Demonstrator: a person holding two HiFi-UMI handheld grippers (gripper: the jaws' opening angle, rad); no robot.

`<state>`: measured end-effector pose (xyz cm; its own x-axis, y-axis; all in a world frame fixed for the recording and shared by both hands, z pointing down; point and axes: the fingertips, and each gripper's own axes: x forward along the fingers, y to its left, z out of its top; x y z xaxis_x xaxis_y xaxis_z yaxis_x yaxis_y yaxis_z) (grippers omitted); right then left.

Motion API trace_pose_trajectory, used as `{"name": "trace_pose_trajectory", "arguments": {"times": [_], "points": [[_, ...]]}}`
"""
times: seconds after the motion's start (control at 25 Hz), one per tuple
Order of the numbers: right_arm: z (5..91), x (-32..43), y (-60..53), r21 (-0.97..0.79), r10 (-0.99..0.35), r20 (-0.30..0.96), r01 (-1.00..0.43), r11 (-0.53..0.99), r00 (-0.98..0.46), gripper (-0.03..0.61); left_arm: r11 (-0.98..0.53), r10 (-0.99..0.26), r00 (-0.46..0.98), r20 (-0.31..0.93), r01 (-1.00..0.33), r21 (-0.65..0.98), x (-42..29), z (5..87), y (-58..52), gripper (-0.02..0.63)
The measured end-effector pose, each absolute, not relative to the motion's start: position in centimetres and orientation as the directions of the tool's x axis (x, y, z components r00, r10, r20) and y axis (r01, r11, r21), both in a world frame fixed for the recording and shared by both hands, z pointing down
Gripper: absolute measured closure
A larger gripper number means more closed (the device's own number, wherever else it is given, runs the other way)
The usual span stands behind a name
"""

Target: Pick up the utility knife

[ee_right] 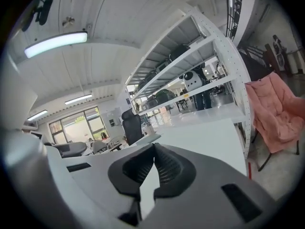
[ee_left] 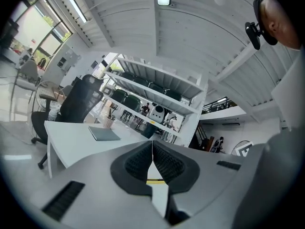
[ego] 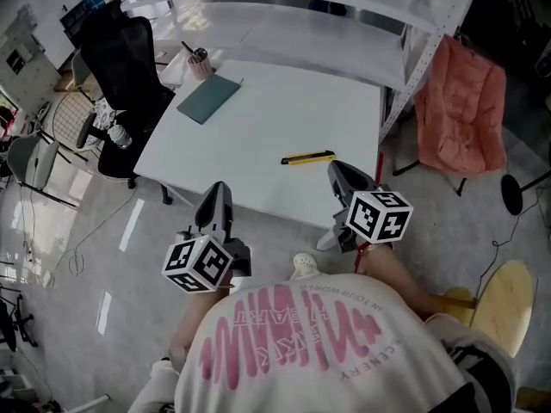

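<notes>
We hold both grippers at the near edge of the white bench (ego: 284, 101). The left gripper (ego: 219, 189) has its jaws clenched tip to tip with nothing between them. The right gripper (ego: 337, 169) is the same, jaws pressed together and empty. The yellow-and-black utility knife (ego: 308, 157) lies flat on the bench near its front edge, at eleven o'clock from the right gripper, close but apart, and at two o'clock from the left. A teal notebook (ego: 209, 98) lies well apart at ten o'clock from the knife, with a pen cup (ego: 200, 62) beyond it.
</notes>
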<state>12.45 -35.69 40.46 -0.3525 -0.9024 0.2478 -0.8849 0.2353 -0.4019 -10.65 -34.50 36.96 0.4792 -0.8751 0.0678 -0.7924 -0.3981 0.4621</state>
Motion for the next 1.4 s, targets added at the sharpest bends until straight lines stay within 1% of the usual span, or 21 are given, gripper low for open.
{"name": "trace_pose_trajectory", "arguments": {"times": [0.12, 0.24, 0.36, 0.4, 0.6, 0.72, 0.84, 0.88, 0.96, 1.08, 1.16, 1.2, 1.4], "points": [[40.6, 12.4, -39.6, -0.385, -0.885, 0.231, -0.874, 0.298, -0.404, 0.561, -0.352, -0.896, 0.437, 0.080, -0.809, 0.470, -11.3, 37.3, -36.8, 0.589], [40.8, 11.9, -43.4, -0.291, -0.848, 0.228, -0.865, 0.409, -0.478, 0.561, -0.299, -0.915, 0.391, 0.104, -0.826, 0.478, -12.2, 38.1, -38.5, 0.589], [42.2, 10.9, -46.6, -0.200, -0.773, 0.298, -0.828, 0.523, -0.560, 0.557, -0.228, -0.936, 0.327, 0.131, -0.845, 0.483, -14.1, 38.9, -39.5, 0.589], [42.9, 10.6, -47.5, -0.183, -0.744, 0.332, -0.813, 0.553, -0.580, 0.547, -0.202, -0.943, 0.303, 0.139, -0.852, 0.483, -14.9, 39.1, -39.8, 0.589], [47.2, 9.2, -51.3, -0.182, -0.618, 0.459, -0.748, 0.638, -0.638, 0.531, -0.094, -0.967, 0.194, 0.163, -0.873, 0.479, -18.8, 39.9, -40.4, 0.589], [50.7, 8.4, -52.5, -0.189, -0.521, 0.550, -0.705, 0.684, -0.653, 0.472, -0.044, -0.973, 0.146, 0.178, -0.877, 0.479, -20.5, 40.4, -40.4, 0.589], [53.5, 8.3, -53.2, -0.161, -0.434, 0.637, -0.660, 0.734, -0.637, 0.435, -0.012, -0.975, 0.116, 0.189, -0.878, 0.478, -21.4, 41.0, -40.4, 0.589], [54.2, 8.3, -53.3, -0.156, -0.407, 0.659, -0.644, 0.749, -0.633, 0.409, -0.003, -0.975, 0.109, 0.192, -0.877, 0.480, -21.5, 41.2, -40.4, 0.589], [55.4, 8.2, -53.3, -0.155, -0.355, 0.695, -0.612, 0.775, -0.625, 0.348, 0.013, -0.975, 0.097, 0.200, -0.873, 0.488, -21.7, 41.6, -40.3, 0.589], [56.6, 8.2, -53.3, -0.133, -0.306, 0.734, -0.571, 0.810, -0.606, 0.310, 0.036, -0.974, 0.080, 0.213, -0.871, 0.490, -22.1, 41.9, -40.1, 0.589], [57.3, 8.3, -53.3, -0.102, -0.280, 0.763, -0.537, 0.837, -0.582, 0.259, 0.053, -0.974, 0.064, 0.219, -0.870, 0.490, -22.4, 42.1, -40.0, 0.589], [57.7, 8.4, -53.1, -0.085, -0.267, 0.779, -0.517, 0.852, -0.568, 0.242, 0.062, -0.973, 0.056, 0.223, -0.870, 0.489, -22.5, 42.3, -39.9, 0.589], [59.5, 8.4, -52.4, -0.038, -0.205, 0.829, -0.419, 0.907, -0.521, 0.239, 0.093, -0.972, 0.024, 0.233, -0.873, 0.478, -22.5, 43.0, -39.6, 0.589]]}}
